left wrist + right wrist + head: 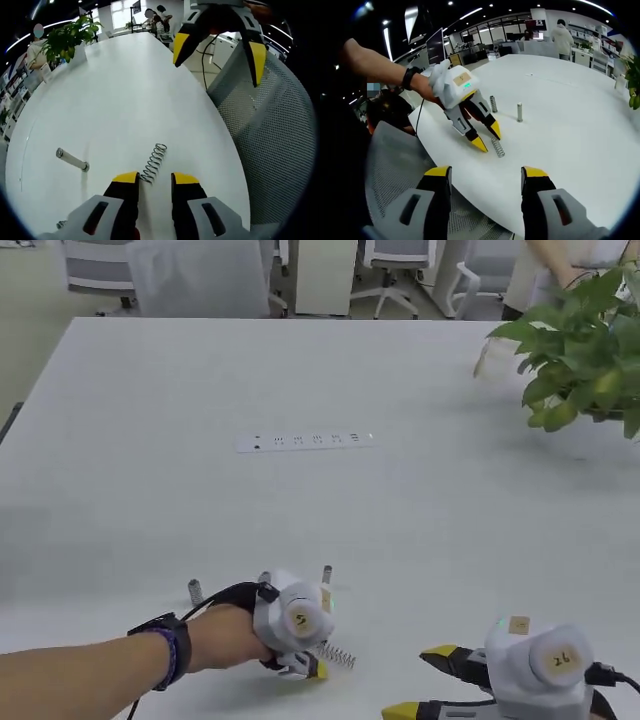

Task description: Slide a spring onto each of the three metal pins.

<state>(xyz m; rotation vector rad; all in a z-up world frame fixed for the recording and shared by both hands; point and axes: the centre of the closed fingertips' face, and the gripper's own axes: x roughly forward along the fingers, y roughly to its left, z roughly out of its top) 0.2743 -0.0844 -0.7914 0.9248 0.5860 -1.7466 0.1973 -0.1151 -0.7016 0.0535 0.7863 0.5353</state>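
The white left gripper (488, 138) with yellow-tipped jaws was held low over the white table (400, 500), its jaws apart and gripping nothing. A small loose steel coil spring (153, 162) lay flat on the table just ahead of those tips. Near it stood a bare short metal pin (519, 112), and beside that a second pin (493, 103) wearing a spring. The right gripper (486, 172) hung at the table's near edge, jaws spread wide and empty. A green potted plant (585, 350) sat at the far right.

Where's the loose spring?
In the left gripper view, the spring lies flat on the table just ahead of the left claw, a bare pin to its left.
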